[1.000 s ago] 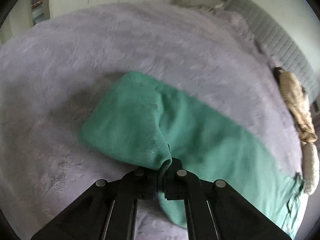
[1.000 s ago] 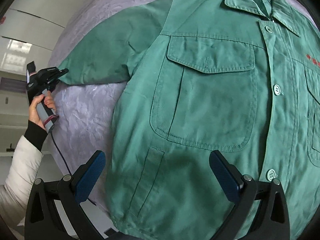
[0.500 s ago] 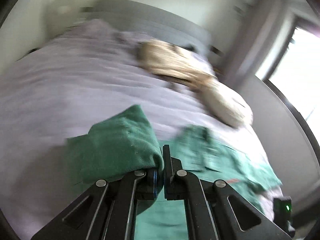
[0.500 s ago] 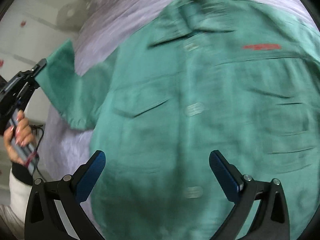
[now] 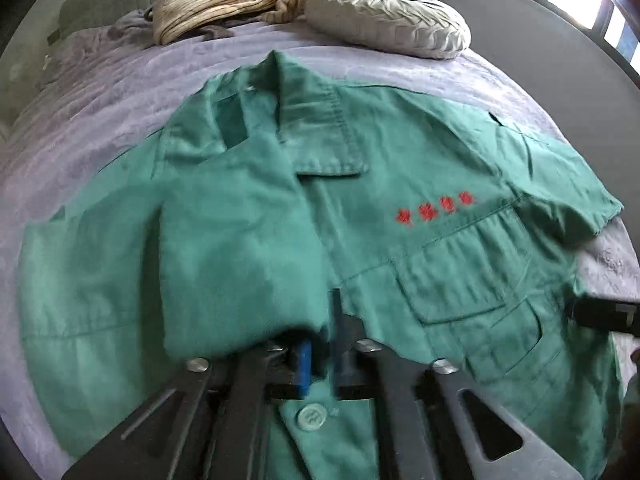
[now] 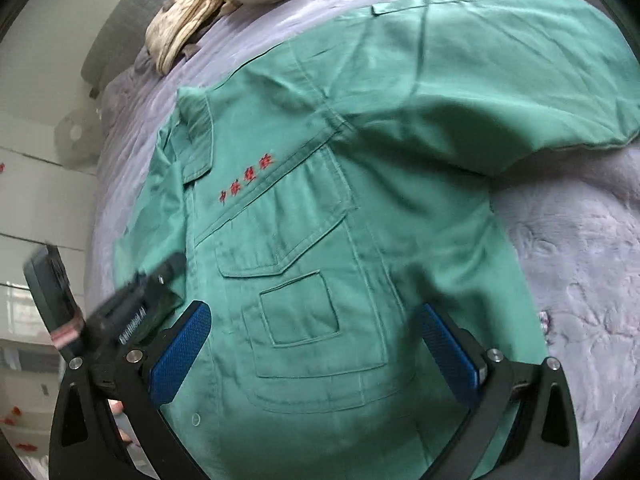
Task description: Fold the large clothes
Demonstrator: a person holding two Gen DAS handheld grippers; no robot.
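Jacket [image 5: 400, 240] | sleeve cuff [image 5: 240, 320] beside parted left jaws (just opening) | bed [image 5: 100, 92]

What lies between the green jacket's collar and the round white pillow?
Only bare purple bedspread lies between the green jacket's collar and the round white pillow, in the left wrist view.

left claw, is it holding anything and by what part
Nothing is gripped now: the left claw has just been opening, and the jacket's folded-over sleeve cuff lies loose at its tips.
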